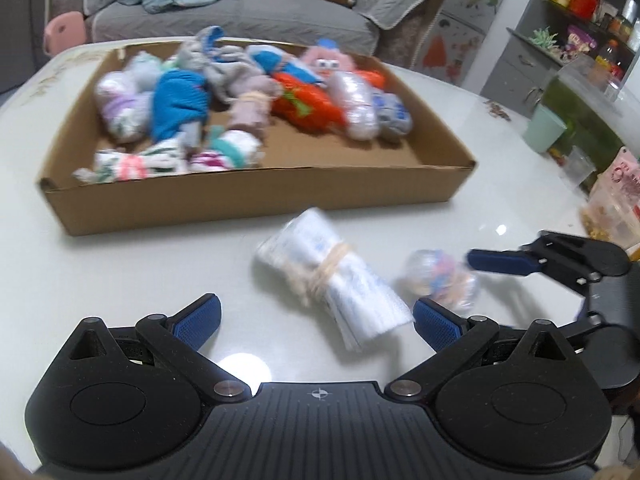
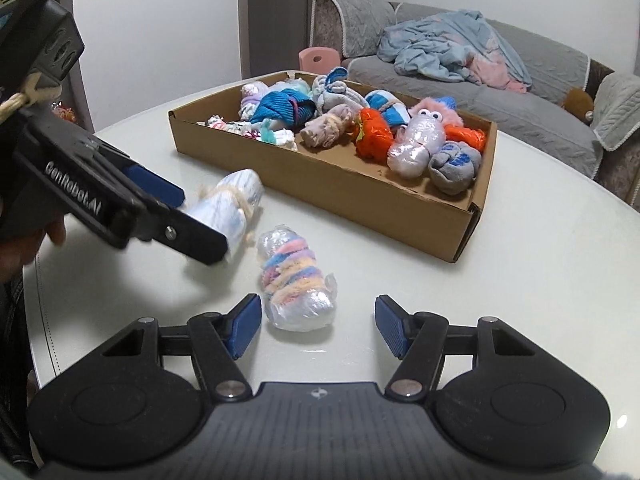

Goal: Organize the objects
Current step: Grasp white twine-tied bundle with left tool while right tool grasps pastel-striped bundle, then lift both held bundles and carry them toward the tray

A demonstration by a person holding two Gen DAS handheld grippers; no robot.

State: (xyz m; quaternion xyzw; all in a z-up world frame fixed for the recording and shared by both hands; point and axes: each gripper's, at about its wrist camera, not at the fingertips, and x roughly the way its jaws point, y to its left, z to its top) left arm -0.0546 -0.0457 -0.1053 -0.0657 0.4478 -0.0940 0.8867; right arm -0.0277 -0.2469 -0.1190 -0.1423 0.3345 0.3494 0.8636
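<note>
Right, both tools are over the white table (image 2: 540, 264), and both sets of jaws stand wide with nothing gripped. The left gripper (image 1: 318, 318) has its blue pads on either side of a pale roll tied with a tan band (image 1: 332, 276), which lies flat on the tabletop; from the right wrist view that same roll (image 2: 232, 204) sits right at the left tool's fingertips, though contact is hard to call. Just beside it lies a plastic-wrapped bundle with pastel stripes (image 2: 294, 284), resting just ahead of the right gripper (image 2: 318, 326), nearer its left pad. Behind both, the shallow cardboard box (image 2: 360, 200) sits on the table, already holding a jumble of rolled socks and wrapped bundles, a bright orange one (image 2: 372, 136) among them.
</note>
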